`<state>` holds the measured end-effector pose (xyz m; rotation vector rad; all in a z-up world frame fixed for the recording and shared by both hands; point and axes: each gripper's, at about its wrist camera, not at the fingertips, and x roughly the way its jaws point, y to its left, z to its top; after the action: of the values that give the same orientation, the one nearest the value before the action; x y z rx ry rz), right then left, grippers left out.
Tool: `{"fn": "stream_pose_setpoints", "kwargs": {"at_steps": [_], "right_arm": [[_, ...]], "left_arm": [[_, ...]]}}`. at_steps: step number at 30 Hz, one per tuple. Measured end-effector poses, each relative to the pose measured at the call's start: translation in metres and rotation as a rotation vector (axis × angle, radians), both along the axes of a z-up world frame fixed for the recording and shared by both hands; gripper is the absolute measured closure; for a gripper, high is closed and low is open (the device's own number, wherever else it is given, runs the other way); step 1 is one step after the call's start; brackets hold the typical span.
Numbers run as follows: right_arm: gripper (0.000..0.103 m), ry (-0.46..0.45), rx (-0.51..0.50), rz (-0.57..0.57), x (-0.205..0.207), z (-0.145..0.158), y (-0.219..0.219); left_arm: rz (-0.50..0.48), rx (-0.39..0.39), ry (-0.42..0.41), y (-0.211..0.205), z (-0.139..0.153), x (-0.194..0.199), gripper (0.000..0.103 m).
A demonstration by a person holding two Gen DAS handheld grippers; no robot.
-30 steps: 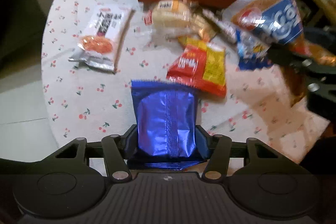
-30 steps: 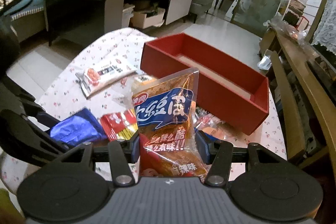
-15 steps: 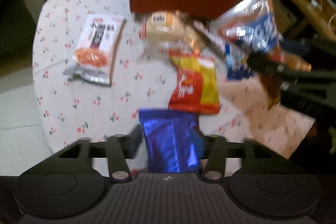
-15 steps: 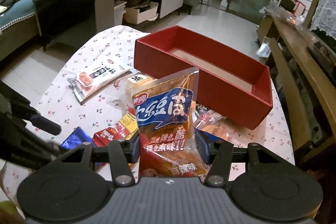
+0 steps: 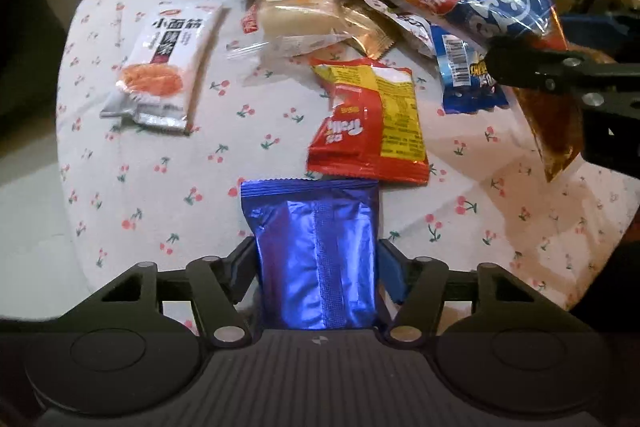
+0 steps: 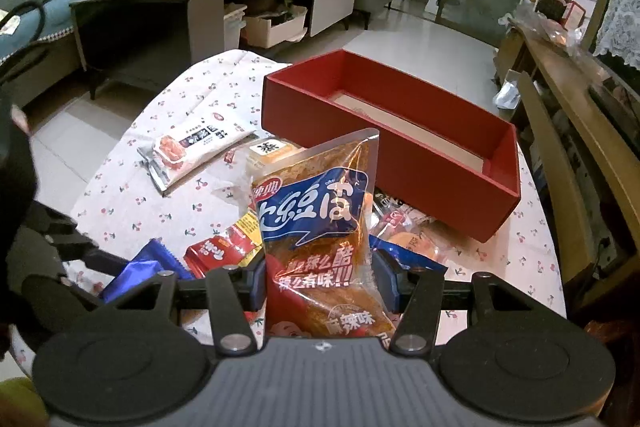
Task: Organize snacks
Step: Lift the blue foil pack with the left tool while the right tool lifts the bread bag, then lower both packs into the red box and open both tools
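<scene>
Left tongs (image 5: 316, 267), nearest the left wrist camera: jaws closing, with a blue foil packet (image 5: 316, 255) between them and both pads against its sides; the packet's far edge lies over the counter (image 5: 140, 187), which carries a cherry-print cloth. Just beyond it lies a red and yellow packet (image 5: 368, 123). Farther on are a white packet (image 5: 168, 59) to the left, a wrapped bun (image 5: 300, 15) in the middle and a small blue wrapper (image 5: 464, 79) to the right. Right tongs (image 6: 320, 283): pinching an upright orange and blue snack bag (image 6: 320, 227), held above the counter clear of the other snacks. Beyond the heap, at the far side of the counter, stands an open red box (image 6: 400, 163), its bottom visible.
</scene>
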<state>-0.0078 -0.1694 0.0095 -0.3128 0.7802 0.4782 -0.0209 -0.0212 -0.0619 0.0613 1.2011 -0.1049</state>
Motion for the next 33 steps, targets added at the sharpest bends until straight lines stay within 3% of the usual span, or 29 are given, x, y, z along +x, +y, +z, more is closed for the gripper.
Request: {"fn": "stream_pose_setpoints", "kwargs": {"at_steps": [8, 15, 26, 33], "right_arm": [[0.029, -0.024, 0.045, -0.006, 0.000, 0.010, 0.000], [0.029, -0.035, 0.091, -0.091, 0.039, 0.023, -0.005], [0.029, -0.020, 0.090, -0.219, 0.153, 0.019, -0.013], [0.030, 0.017, 0.093, -0.277, 0.218, -0.007, -0.015]], "left_arm": [[0.031, -0.091, -0.125, 0.012, 0.056, -0.006, 0.034], [0.004, -0.172, -0.234, 0.007, 0.087, 0.053, 0.034], [0.010, -0.168, -0.326, -0.017, 0.096, 0.184, 0.034], [0.015, -0.125, -0.304, -0.031, 0.073, 0.235, 0.034]]}}
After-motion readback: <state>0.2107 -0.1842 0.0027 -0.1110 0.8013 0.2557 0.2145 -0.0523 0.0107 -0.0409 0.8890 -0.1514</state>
